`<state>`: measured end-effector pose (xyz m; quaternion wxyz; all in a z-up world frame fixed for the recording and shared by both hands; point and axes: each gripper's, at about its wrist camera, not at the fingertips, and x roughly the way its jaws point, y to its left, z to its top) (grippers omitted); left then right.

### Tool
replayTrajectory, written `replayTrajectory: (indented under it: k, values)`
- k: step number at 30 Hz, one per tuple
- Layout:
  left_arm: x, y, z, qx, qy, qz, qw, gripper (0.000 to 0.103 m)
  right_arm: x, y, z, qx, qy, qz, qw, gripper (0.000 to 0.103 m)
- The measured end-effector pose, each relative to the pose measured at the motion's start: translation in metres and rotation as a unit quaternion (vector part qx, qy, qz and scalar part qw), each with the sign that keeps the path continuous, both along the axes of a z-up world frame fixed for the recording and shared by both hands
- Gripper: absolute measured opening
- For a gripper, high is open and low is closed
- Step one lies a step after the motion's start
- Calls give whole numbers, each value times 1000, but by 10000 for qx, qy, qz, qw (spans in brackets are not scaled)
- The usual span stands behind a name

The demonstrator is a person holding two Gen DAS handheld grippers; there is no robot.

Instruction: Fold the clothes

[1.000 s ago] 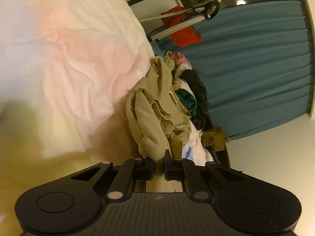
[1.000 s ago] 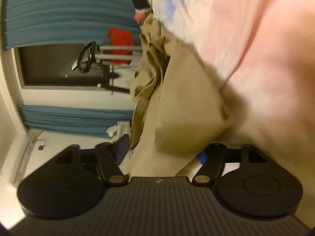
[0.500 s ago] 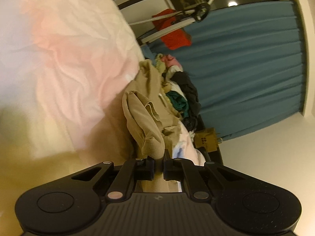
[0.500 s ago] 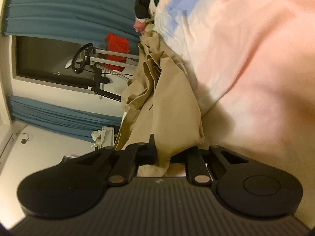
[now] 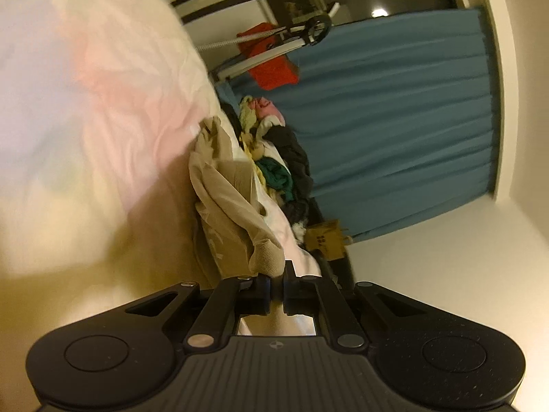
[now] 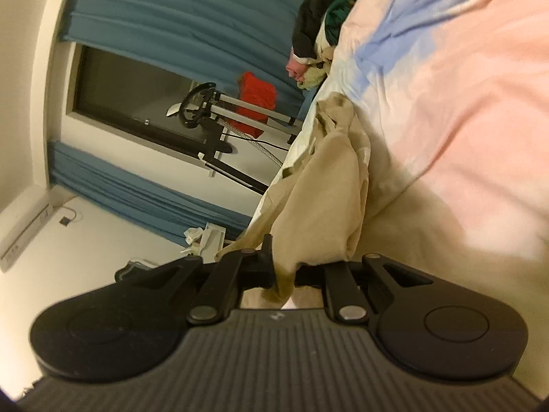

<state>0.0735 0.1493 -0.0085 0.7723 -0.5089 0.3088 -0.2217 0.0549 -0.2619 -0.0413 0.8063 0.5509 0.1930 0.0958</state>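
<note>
A crumpled beige garment [image 5: 226, 202] lies on the pastel bedspread [image 5: 103, 96], and both grippers hold it. My left gripper [image 5: 276, 285] is shut on a bunched corner of the beige cloth, which rises just above its fingertips. In the right wrist view the same beige garment [image 6: 319, 206] hangs in a long fold from my right gripper [image 6: 284, 267], whose jaws are shut on its near edge. Part of the cloth covers the right gripper's right finger.
A heap of mixed clothes [image 5: 274, 168], dark, green, pink and pale yellow, sits at the bed's far end. Teal curtains [image 5: 394, 120], a metal stand with a red cloth [image 6: 257, 103] and a cardboard box [image 5: 324, 240] lie beyond. Small white items [image 6: 206, 237] lie on the floor.
The right gripper's jaws closed on the beige garment's edge. Both grippers lifted and drew the cloth up and out from the bedspread; the left kept its grip throughout.
</note>
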Motion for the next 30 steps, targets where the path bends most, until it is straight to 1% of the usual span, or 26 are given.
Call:
replayTrajectory:
  k: [1, 4, 9, 12, 14, 15, 18, 20, 23, 25, 27, 30]
  values:
    - [-8, 2, 2, -73, 49, -31, 10000, 6, -9, 0, 3, -30, -19, -2, 10000, 12]
    - [-35, 5, 12, -222, 46, -157, 9996, 6, -37, -5, 8, 367, -79, 59, 9993, 12]
    - [-78, 5, 30, -341, -46, -435, 9985, 6, -89, -11, 31, 345, -442, 49, 9984, 12]
    - [-90, 2, 33, -241, 78, -505, 9984, 6, -117, -12, 38, 220, -432, -3, 9988, 12]
    - [-82, -2, 35, -116, 140, -602, 9980, 6, -117, -12, 40, 110, -237, -28, 9997, 12]
    - [-72, -4, 37, -36, 167, -659, 9977, 6, -114, -12, 42, 37, -126, -40, 9999, 12]
    - [-32, -11, 43, 87, 434, -673, 9968, 6, -77, -16, 50, -7, 146, -78, 9999, 12]
    - [1, -17, 49, 223, 583, -586, 9963, 6, -52, -19, 55, -36, 326, -103, 9994, 13]
    - [51, -29, 59, 589, 668, -407, 9952, 6, -9, -21, 63, -56, 596, -144, 9981, 14]
    - [82, -37, 61, 835, 728, -321, 9933, 6, 24, -22, 61, -87, 812, -179, 9965, 14]
    - [112, -46, 57, 1156, 727, -262, 9903, 6, 57, -23, 58, -118, 1029, -213, 9944, 14]
    - [145, -55, 45, 1483, 722, -221, 9861, 7, 95, -26, 48, -138, 1263, -192, 9917, 14]
